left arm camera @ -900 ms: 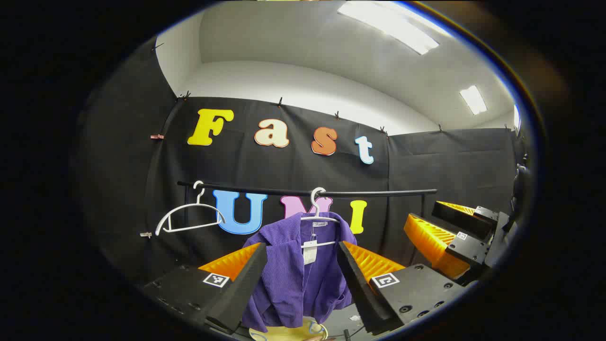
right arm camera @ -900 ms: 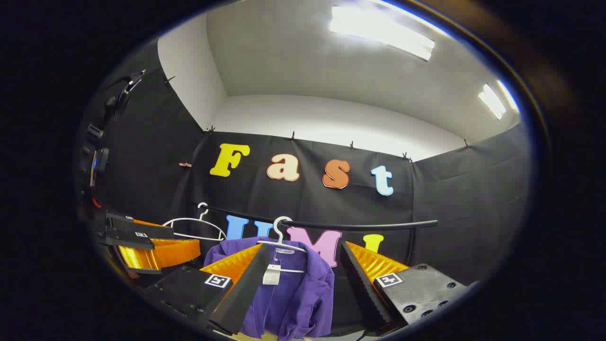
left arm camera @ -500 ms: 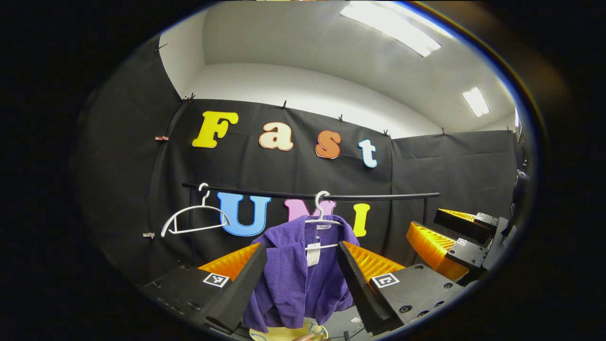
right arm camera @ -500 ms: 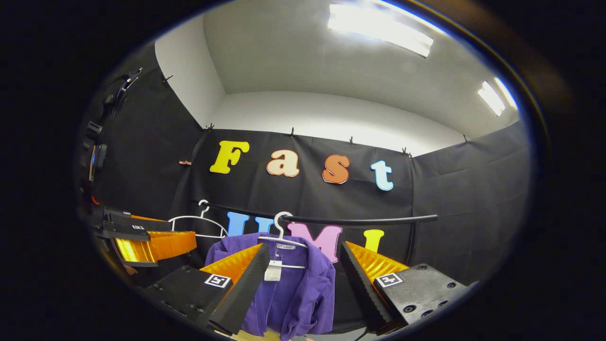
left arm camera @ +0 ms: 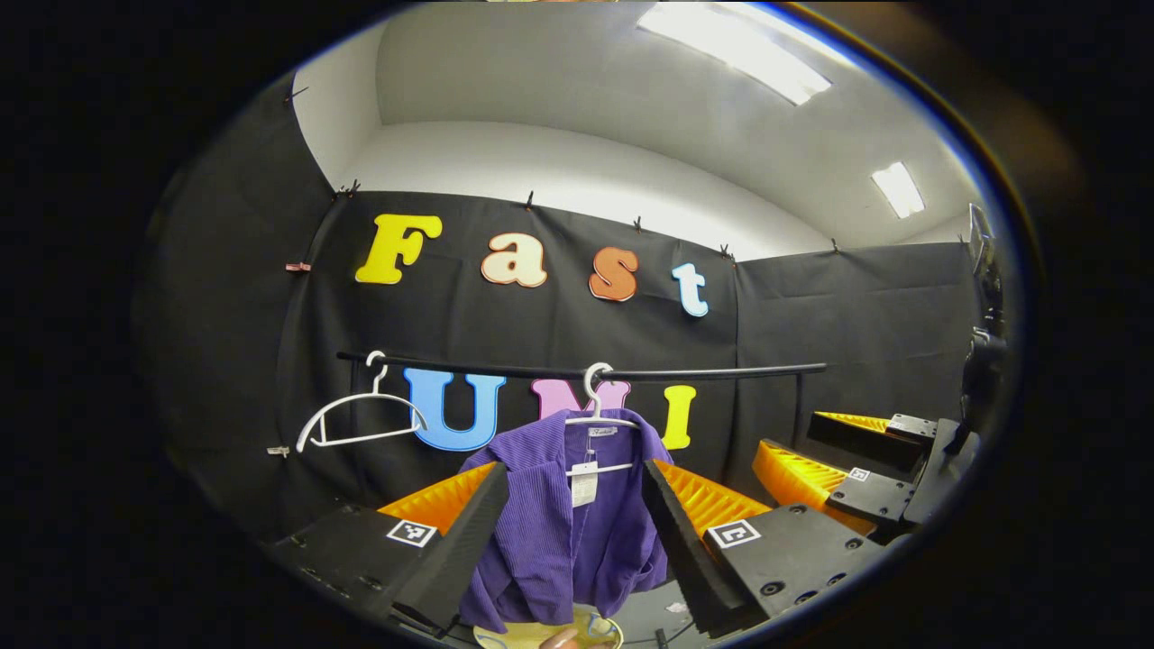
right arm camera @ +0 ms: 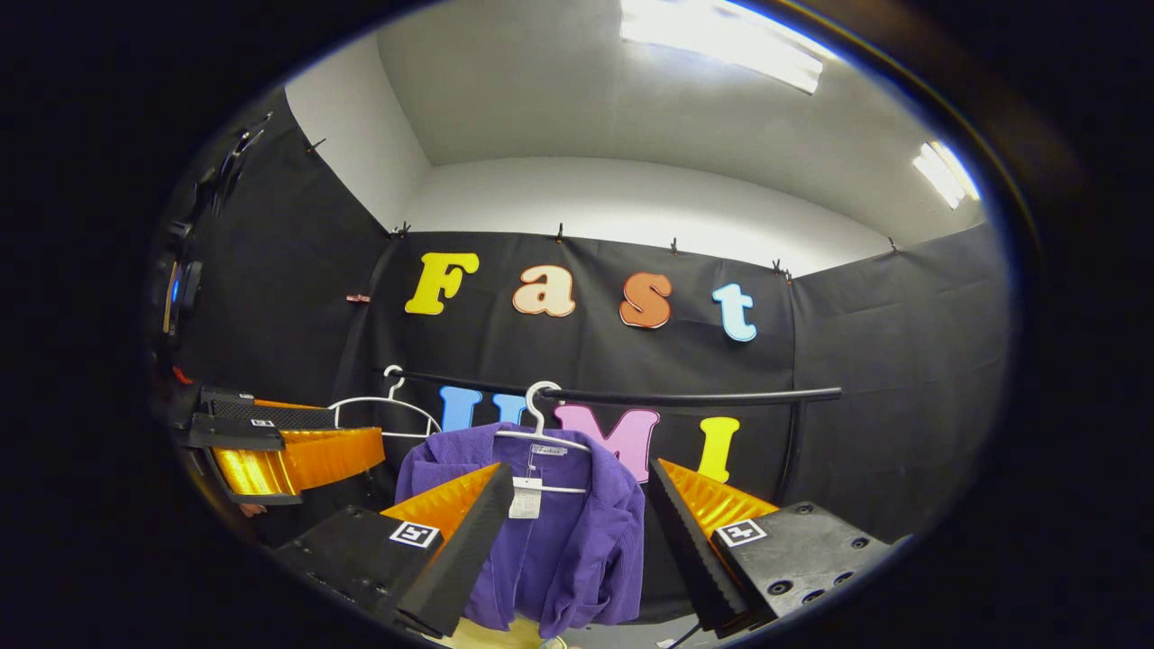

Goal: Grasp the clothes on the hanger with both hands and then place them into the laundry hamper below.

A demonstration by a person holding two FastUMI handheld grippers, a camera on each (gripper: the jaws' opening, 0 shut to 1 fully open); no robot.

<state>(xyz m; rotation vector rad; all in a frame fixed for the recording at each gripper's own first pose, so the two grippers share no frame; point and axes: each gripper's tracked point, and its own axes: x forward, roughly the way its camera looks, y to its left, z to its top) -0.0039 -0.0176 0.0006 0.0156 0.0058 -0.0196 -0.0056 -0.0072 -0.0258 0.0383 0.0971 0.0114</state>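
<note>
A purple ribbed shirt (left arm camera: 563,532) (right arm camera: 563,541) with a white tag hangs on a white hanger (left arm camera: 595,410) (right arm camera: 541,433) from a black rail (left arm camera: 721,370) (right arm camera: 703,395). My left gripper (left arm camera: 572,527) is open, short of the shirt, its fingers framing the cloth without touching. My right gripper (right arm camera: 572,532) is open too, also short of the shirt, and appears at the right of the left gripper view as the right gripper (left arm camera: 852,469). The left gripper (right arm camera: 279,451) appears at the left of the right gripper view. A pale yellow hamper rim (left arm camera: 518,635) peeks out below the shirt.
An empty white hanger (left arm camera: 356,415) (right arm camera: 383,415) hangs on the rail to the shirt's left. The rail's post (right arm camera: 792,451) stands at the right. Black cloth walls close the booth behind and on both sides.
Both views have shifted slightly; in the right gripper view the shirt and rail sit a little higher. The right gripper has dropped lower in the left gripper view. Both stay open.
</note>
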